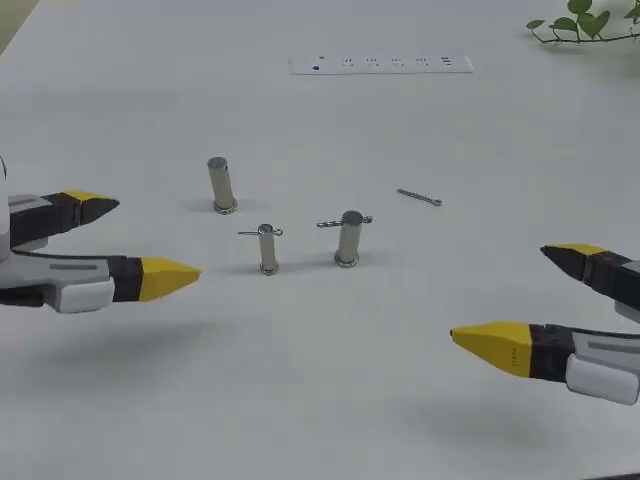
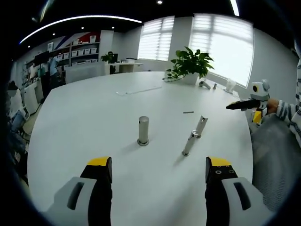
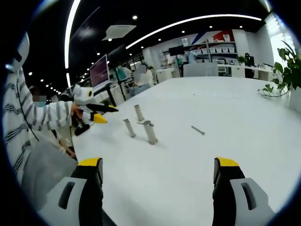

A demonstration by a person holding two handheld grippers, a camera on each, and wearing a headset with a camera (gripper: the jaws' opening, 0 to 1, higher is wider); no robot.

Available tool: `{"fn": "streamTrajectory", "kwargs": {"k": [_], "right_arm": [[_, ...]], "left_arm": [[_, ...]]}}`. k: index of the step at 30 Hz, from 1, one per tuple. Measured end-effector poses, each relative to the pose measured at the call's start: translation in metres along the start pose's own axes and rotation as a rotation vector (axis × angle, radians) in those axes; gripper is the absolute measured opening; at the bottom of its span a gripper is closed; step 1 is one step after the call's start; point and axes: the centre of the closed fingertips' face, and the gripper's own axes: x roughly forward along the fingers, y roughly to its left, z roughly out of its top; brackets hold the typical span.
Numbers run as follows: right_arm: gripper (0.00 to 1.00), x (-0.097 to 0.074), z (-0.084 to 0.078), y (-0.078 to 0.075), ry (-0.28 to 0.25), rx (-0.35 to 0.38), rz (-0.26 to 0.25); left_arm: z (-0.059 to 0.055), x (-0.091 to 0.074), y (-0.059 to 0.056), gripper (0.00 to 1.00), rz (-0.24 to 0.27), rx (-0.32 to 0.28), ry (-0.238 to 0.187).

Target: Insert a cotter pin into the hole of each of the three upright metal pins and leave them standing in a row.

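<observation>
Nearest the viewer, two hand-held grippers hover over a white table (image 1: 320, 400). The left gripper (image 1: 159, 238) reaches in from the left and the right gripper (image 1: 496, 293) from the right. Both have their yellow-tipped jaws spread wide, and neither is holding anything. The bodies of both grippers are cut off at the edges of the picture.

Between and just beyond them stand two upright metal pins, near each other. These are the left front pin (image 1: 267, 250) and the right front pin (image 1: 349, 240). Each has a cotter pin through its top, and the fitted cotter pins (image 1: 342, 221) stick out sideways to the left. These two look finished.

Further back and to the left stands the bare pin (image 1: 221, 186), upright with nothing through it. Well apart from it, on the right, the loose cotter pin (image 1: 419, 197) lies flat on the table. One insertion appears to be left. The bare pin also stands behind the line of the other two, so the row may need tidying.

At the far edge lies a white power strip (image 1: 381, 65), and a leafy plant (image 1: 585, 22) sits in the far right corner.

The hole in the bare pin is too small to make out. It is also unclear how far the fitted cotter pins pass through. In the left gripper view the two front pins overlap, so they are hard to tell apart.
</observation>
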Motion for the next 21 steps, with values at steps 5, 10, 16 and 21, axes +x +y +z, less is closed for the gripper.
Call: {"fn": "streamTrajectory", "kwargs": {"k": [5, 10, 16, 21], "right_arm": [[0.98, -0.001, 0.001, 0.001, -0.001, -0.003, -0.001], [0.98, -0.001, 0.004, 0.001, -0.009, 0.0, -0.007], [0.98, -0.001, 0.003, 0.002, -0.007, 0.002, -0.011], [0.98, 0.0, 0.0, 0.001, 0.003, 0.005, -0.016]], "left_arm": [[0.015, 0.011, 0.008, 0.78, 0.02, 0.003, -0.027], [0.023, 0.023, 0.009, 0.69, 0.024, 0.039, -0.023], [0.026, 0.043, 0.011, 0.55, 0.035, 0.066, -0.007], [0.024, 0.056, 0.014, 0.5, 0.027, 0.106, 0.033]]}}
